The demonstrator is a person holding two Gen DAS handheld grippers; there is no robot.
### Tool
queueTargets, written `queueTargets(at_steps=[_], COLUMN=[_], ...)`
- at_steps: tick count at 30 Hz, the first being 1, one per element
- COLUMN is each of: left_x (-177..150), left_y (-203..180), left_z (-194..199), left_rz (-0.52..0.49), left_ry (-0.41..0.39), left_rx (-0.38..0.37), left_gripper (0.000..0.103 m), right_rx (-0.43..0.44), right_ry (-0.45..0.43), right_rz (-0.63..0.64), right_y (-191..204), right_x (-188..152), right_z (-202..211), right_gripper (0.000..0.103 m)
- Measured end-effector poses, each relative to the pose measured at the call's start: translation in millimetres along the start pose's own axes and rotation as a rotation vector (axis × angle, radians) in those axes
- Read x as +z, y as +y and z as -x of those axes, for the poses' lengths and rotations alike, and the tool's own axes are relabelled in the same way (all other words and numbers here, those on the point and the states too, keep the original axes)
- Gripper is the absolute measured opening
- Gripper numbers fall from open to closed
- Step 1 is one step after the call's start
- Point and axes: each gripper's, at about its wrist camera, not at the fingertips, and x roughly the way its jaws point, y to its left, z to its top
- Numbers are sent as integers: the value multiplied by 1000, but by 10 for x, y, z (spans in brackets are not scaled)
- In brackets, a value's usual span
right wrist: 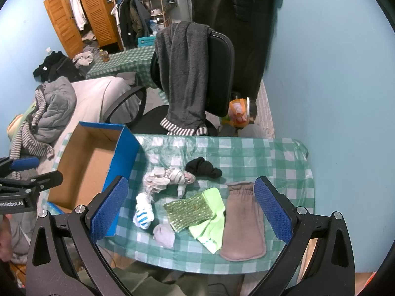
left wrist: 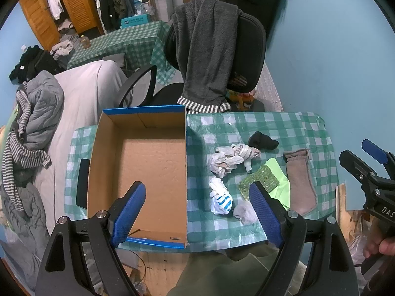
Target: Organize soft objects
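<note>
Progress: you have nothing sorted yet, judging by the open brown cardboard box with blue outer walls [left wrist: 138, 157], which sits empty on the left of the green-checked desk [left wrist: 271, 123].
Left to do: all soft items lie right of the box: black sock [right wrist: 203, 167], pale crumpled bundle [right wrist: 167, 178], blue-striped white sock [right wrist: 143, 212], small grey ball [right wrist: 164, 235], lime cloth [right wrist: 212, 224], long taupe sock [right wrist: 243, 222].
Left claw [left wrist: 197, 212]: spread wide, empty.
Right claw [right wrist: 192, 209]: spread wide, empty, above the pile.
</note>
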Motion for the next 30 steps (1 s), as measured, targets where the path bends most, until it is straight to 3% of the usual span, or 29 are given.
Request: queueTargets(at_steps=[30], left_x=[-101], left_y=[-63], left_z=[-11], left_rz=[20], left_ry=[12], left_rx=[-22], left_gripper=[87], right_rx=[1], right_ry=[2], right_rz=[0], right_y=[8], right_x=[-2], right_z=[-2], right_gripper=[101])
